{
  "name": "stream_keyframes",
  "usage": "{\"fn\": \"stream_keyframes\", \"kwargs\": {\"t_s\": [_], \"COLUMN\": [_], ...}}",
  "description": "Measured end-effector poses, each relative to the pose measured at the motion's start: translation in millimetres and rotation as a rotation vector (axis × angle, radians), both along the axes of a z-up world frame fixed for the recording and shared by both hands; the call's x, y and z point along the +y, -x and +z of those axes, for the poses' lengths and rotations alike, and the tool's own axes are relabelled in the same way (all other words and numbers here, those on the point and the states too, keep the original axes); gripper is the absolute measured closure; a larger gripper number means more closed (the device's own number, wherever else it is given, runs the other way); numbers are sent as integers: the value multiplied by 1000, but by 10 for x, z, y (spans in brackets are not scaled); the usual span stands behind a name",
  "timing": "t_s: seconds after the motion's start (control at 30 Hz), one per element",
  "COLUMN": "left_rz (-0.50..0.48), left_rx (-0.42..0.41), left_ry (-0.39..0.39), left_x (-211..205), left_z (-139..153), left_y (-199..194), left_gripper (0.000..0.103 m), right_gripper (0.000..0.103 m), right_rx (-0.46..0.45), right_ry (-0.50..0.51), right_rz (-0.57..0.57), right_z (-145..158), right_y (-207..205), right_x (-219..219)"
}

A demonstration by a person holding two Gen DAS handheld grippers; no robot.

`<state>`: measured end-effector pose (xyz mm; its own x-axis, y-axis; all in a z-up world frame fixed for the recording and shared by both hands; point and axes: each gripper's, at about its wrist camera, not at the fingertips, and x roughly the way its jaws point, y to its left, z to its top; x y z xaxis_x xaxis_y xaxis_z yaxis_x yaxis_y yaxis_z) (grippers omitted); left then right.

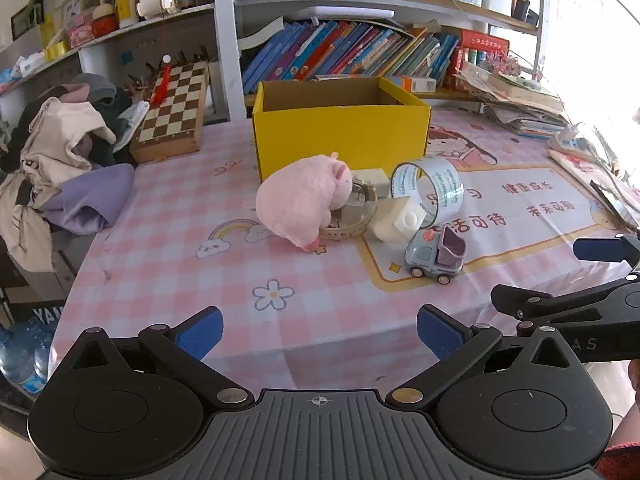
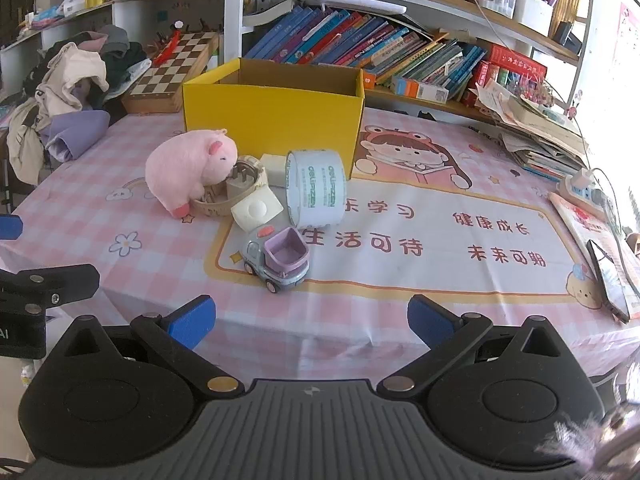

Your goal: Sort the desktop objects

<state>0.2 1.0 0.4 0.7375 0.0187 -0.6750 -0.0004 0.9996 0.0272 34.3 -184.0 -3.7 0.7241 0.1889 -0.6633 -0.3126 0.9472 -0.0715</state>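
Left gripper (image 1: 320, 334): jaws wide apart, nothing between, above near edge of table (image 1: 168, 208).
Right gripper (image 2: 312, 320): jaws wide apart, empty, near table edge.
Yellow box (image 2: 272, 120): open, behind the cluster.
Pink plush pig (image 2: 188, 168): snout over small basket (image 2: 216, 206).
Tape roll (image 2: 316, 188): on edge, just right of white cube (image 2: 256, 212).
Toy truck (image 2: 280, 260): nearest to grippers, just in front of white cube.

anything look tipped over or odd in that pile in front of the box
Yes: the pink plush pig is pitched forward, snout in the small round basket. The tape roll stands on its edge rather than lying flat. The toy truck sits upright on its wheels.
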Motion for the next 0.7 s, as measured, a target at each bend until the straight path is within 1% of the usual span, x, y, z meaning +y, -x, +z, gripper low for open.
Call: {"fn": "stream_keyframes", "kwargs": {"t_s": [0.13, 0.2, 0.37, 0.57, 0.63, 0.7], "left_rz": [7, 12, 21, 16, 4, 5], "left_rx": [13, 15, 22, 16, 21, 22], "left_ry": [0, -2, -7, -4, 1, 0], "left_x": [59, -28, -106, -107, -14, -19], "left_z": [16, -29, -39, -95, -53, -59], "left_y": [-6, 17, 33, 45, 43, 47], "left_gripper": [0, 0, 0, 0, 0, 0], "right_gripper": [0, 0, 0, 0, 0, 0], "right_rx": [0, 0, 0, 0, 0, -1], "right_ry": [3, 4, 8, 12, 14, 15], "right_rz": [2, 3, 6, 9, 11, 11], "right_z": [-1, -1, -3, -4, -5, -3], "right_y": [4, 6, 12, 18, 20, 20], "right_x": [12, 19, 34, 52, 59, 55]}}
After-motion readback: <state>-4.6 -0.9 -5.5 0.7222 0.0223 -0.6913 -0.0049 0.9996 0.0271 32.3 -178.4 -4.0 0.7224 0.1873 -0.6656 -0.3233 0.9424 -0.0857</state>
